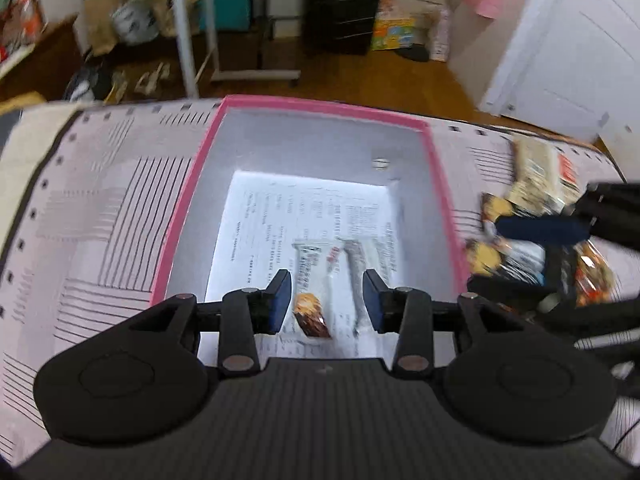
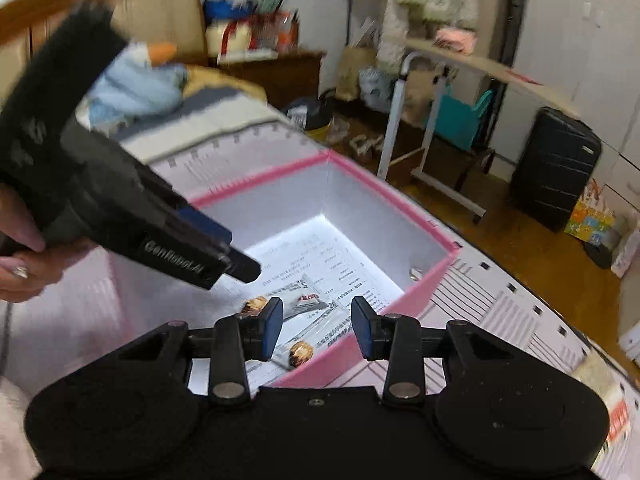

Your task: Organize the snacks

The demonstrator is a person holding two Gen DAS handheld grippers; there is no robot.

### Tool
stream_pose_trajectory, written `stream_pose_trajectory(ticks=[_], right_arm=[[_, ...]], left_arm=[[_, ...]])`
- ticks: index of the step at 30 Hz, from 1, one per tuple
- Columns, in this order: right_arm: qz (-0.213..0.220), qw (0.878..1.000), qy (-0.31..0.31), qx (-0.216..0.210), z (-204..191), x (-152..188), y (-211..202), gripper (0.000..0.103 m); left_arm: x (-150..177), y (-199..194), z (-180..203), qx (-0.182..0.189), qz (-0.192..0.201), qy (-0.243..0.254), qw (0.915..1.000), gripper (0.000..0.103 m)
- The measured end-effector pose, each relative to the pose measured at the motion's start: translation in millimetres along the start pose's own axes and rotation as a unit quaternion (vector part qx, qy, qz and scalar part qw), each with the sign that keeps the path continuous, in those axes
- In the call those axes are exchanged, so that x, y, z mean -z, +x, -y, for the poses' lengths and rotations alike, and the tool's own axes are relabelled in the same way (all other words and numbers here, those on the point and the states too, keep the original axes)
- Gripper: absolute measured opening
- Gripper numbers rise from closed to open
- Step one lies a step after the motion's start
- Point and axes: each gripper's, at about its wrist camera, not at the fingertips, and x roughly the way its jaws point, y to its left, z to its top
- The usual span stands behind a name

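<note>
Two snack packets (image 1: 316, 284) (image 2: 298, 322) lie on the printed sheet in the pink-rimmed box (image 1: 304, 106) (image 2: 400, 304), long axes roughly along its length. Both the left gripper (image 1: 327, 300) and right gripper (image 2: 317, 328) hover spread, empty-fingered; more snacks (image 1: 536, 216) sit outside the right rim

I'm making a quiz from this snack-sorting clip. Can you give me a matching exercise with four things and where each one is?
Things:
1. snack packets
2. pink-rimmed box
3. loose snack pile
4. black suitcase

Places:
A. on the wooden floor
B. on the patterned cover, outside the box
C. inside the box, on printed paper
D. on the patterned cover, open top

Pairs: 1-C, 2-D, 3-B, 4-A
</note>
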Motion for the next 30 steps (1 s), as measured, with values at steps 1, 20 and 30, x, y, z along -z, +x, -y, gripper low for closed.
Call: stream_pose_trajectory(ticks=[1,20,30], right_arm=[[0.01,1.0,0.015,-0.005,2.0,3.7,-16.3,0.043],[-0.003,0.992,0.124,0.028,33.9,111.8,-71.3,0.047],[-0.023,0.998,0.05,0.021,76.3,133.6,-40.7,0.06]], left_arm=[[0.5,-11.8,6.9,0.003,0.005,0.014,0.9999,0.038],[32.9,-38.4,144.0,0.081,-0.026,0.094,0.9919,0.037],[32.0,39.5,161.4,0.085,-0.071,0.002,0.9938,0.037]])
